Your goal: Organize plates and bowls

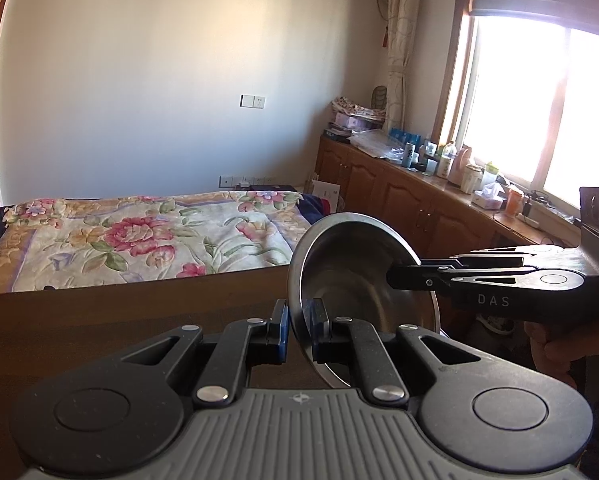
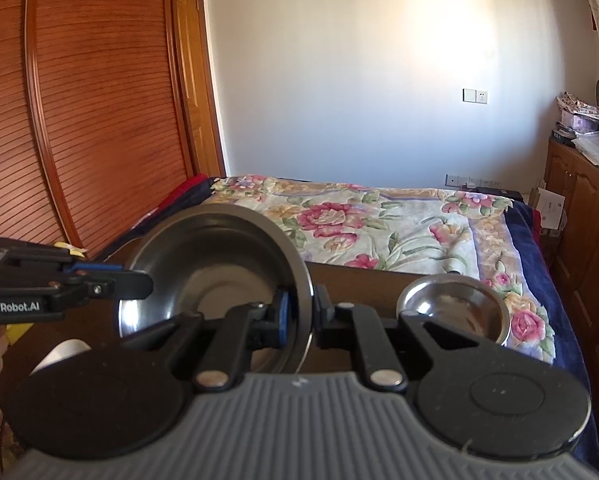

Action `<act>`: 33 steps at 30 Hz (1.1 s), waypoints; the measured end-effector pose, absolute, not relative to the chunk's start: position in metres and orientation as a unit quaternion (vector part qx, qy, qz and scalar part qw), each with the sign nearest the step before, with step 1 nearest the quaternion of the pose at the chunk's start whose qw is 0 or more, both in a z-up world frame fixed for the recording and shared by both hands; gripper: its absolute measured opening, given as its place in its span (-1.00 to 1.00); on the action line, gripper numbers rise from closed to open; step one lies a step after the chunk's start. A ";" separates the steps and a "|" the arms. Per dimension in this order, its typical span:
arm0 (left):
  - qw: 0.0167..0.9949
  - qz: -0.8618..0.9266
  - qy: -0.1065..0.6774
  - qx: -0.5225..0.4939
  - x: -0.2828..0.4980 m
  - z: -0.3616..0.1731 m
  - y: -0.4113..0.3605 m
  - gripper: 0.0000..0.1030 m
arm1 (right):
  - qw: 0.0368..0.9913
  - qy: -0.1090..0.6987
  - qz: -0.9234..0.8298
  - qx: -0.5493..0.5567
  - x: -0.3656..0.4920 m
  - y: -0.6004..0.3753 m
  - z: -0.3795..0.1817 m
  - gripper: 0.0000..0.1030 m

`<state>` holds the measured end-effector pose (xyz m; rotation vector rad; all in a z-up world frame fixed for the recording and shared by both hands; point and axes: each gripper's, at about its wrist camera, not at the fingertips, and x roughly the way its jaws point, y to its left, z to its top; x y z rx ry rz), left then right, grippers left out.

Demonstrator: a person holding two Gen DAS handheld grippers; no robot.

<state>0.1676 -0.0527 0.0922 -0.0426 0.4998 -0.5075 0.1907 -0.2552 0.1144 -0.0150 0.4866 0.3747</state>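
Both hand-held grippers, left [image 1: 295,330] and right [image 2: 299,314], pinch opposite rim edges of one shiny round steel bowl [image 2: 219,264], tilted above the dark wooden surface [image 1: 119,316], where a smaller steel bowl [image 2: 455,306] sits before the flowered bed [image 2: 379,216]; "GenRobot.AI" marks the left one.

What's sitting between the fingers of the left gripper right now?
The rim of the tilted steel bowl stands between the left gripper's fingers, seen in the left wrist view; the right gripper holds its opposite edge.
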 end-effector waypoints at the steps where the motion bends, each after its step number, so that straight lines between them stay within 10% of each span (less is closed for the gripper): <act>1: 0.937 -0.249 0.244 -0.021 0.164 0.091 -0.052 -0.77 | 0.953 0.239 0.185 -0.006 0.188 -0.255 0.114 -0.73; 33: 0.930 -0.237 0.281 -0.018 0.095 0.014 -0.044 -0.77 | 0.948 0.261 0.181 -0.019 0.120 -0.241 0.048 -0.72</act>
